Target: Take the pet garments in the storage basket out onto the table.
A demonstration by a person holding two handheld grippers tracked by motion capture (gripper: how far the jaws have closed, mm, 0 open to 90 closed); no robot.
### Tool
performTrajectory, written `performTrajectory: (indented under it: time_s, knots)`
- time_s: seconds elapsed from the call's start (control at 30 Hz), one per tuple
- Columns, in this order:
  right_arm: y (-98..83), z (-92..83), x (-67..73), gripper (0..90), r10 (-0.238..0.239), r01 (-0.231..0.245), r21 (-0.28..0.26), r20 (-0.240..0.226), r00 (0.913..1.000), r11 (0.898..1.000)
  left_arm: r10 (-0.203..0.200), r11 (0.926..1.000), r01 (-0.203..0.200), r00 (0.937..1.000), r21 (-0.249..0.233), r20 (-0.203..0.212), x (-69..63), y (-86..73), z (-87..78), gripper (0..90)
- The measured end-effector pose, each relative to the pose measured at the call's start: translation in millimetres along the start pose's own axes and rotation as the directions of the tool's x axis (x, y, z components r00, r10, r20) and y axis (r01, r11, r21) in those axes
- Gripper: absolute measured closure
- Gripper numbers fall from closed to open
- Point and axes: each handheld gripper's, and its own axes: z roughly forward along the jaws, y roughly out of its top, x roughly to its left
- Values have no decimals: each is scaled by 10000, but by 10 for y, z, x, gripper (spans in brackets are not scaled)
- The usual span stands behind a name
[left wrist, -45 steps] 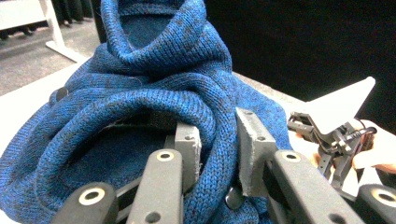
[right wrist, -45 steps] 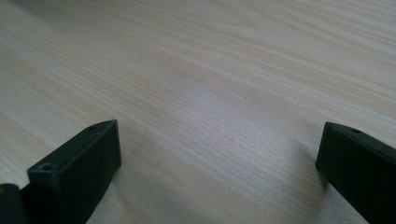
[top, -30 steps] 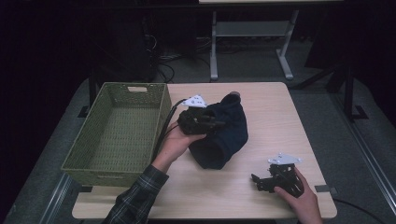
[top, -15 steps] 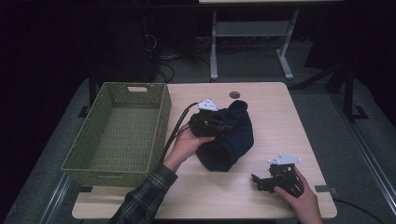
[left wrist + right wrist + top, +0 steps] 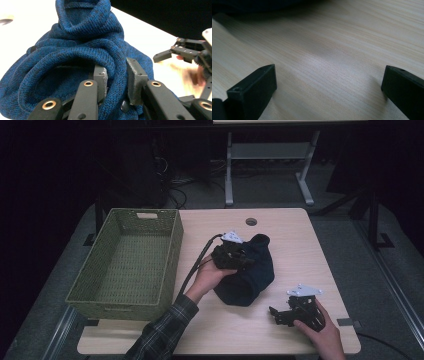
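Observation:
A dark blue knit garment lies bunched at the middle of the wooden table. My left gripper sits at the garment's upper left side, shut on a thick fold of it. In the left gripper view the two pads pinch a roll of the blue knit at my left gripper. Near the front right edge my right gripper rests low over the table, pointing left toward the garment. Its jaws stand wide apart in the right gripper view, with bare wood between them.
A green woven basket stands on the left part of the table, nothing inside it. A round cable hole sits near the far edge. The right gripper appears beyond the garment in the left gripper view.
My left gripper has moved right and down with the garment, away from the basket. The garment has sunk lower onto the table. The right gripper has stayed put.

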Motion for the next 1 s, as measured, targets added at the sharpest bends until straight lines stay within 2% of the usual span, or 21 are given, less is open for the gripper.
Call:
performTrajectory:
  time_s: [0.17,0.33,0.47,0.6,0.7,0.83,1.0]
  knots:
    - [0,0,-2,0,-32,32,-17,-1,10000,10000,151,9994,-150,9999,311,-16,19,-36,126,722]
    - [0,2,-1,0,-33,32,-39,-22,10000,10000,29,9988,-26,10000,491,-53,22,-79,237,720]
    - [0,0,0,0,-37,37,-17,-16,10000,10000,160,9980,-155,9998,612,-71,27,-104,305,715]
    - [-1,1,2,0,0,0,-17,-37,10000,10000,77,9978,-70,9999,666,-102,23,-130,363,692]
    - [0,1,2,0,13,-13,-10,-43,10000,10000,171,9971,-160,9997,739,-152,18,-141,380,659]
    - [0,-1,1,0,-15,15,5,-28,10000,10000,74,9973,-70,10000,732,-57,13,-150,400,611]
    - [-1,1,0,0,-39,39,-5,-46,10000,10000,178,9978,-164,9996,641,-207,-5,-135,389,478]
